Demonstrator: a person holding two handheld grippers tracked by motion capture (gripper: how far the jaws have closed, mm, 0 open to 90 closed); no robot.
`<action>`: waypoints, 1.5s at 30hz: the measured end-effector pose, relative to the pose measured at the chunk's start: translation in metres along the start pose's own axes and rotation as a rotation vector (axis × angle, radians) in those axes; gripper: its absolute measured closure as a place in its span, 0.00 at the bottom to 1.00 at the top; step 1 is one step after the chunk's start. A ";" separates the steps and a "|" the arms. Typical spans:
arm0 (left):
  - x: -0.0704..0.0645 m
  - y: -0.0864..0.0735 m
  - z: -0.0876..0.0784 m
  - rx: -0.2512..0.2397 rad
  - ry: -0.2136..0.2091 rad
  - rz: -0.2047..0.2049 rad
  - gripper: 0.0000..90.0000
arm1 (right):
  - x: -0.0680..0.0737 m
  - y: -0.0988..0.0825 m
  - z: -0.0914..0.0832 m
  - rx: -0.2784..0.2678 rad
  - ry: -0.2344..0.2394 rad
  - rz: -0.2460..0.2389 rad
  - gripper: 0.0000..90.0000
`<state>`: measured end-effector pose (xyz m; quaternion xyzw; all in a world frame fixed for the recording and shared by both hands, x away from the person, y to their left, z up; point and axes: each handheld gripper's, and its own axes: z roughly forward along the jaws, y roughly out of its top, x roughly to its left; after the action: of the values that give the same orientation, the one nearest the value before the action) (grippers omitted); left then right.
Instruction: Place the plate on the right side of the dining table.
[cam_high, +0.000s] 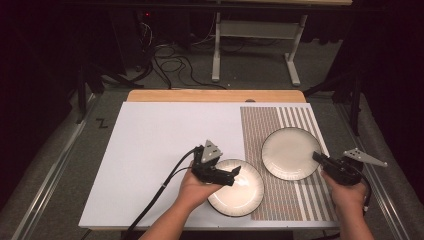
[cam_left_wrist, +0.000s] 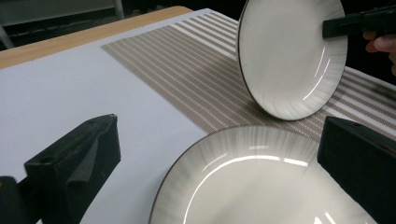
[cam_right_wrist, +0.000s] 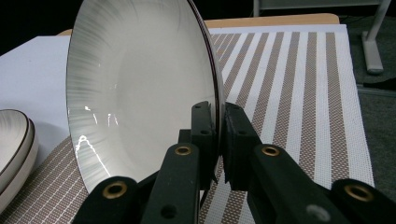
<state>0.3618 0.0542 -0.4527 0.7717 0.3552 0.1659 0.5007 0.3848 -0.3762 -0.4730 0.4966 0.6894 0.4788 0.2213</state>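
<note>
A white plate with a dark rim (cam_high: 290, 152) is tilted up on the striped placemat (cam_high: 260, 130), and my right gripper (cam_high: 319, 158) is shut on its right edge. The right gripper view has both jaws of my right gripper (cam_right_wrist: 219, 126) pinching the rim of that plate (cam_right_wrist: 140, 79). A second plate (cam_high: 240, 192) lies flat at the placemat's left edge; it rests on another plate (cam_right_wrist: 14, 144) in the right gripper view. My left gripper (cam_high: 231, 176) hovers over its left rim, open. In the left gripper view the jaws of my left gripper (cam_left_wrist: 219, 154) stand wide apart either side of the flat plate (cam_left_wrist: 243, 186), not touching it.
The placemat lies on the right part of a white board (cam_high: 165, 150) that covers a wooden table (cam_high: 215, 95). Cables and a table frame (cam_high: 255, 30) are on the floor beyond. The board's left half is bare.
</note>
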 end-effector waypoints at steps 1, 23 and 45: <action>0.003 -0.005 -0.008 -0.003 0.006 0.002 0.00 | 0.000 0.000 0.000 0.001 -0.001 0.002 0.95; 0.051 -0.061 -0.109 -0.078 0.079 -0.065 0.00 | -0.007 0.005 0.018 0.092 -0.051 0.044 0.90; 0.056 -0.065 -0.105 -0.018 0.088 -0.055 0.01 | -0.019 0.004 0.034 0.164 -0.079 0.096 0.86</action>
<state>0.3120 0.1790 -0.4697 0.7492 0.3965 0.1892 0.4957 0.4209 -0.3775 -0.4883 0.5640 0.6923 0.4109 0.1838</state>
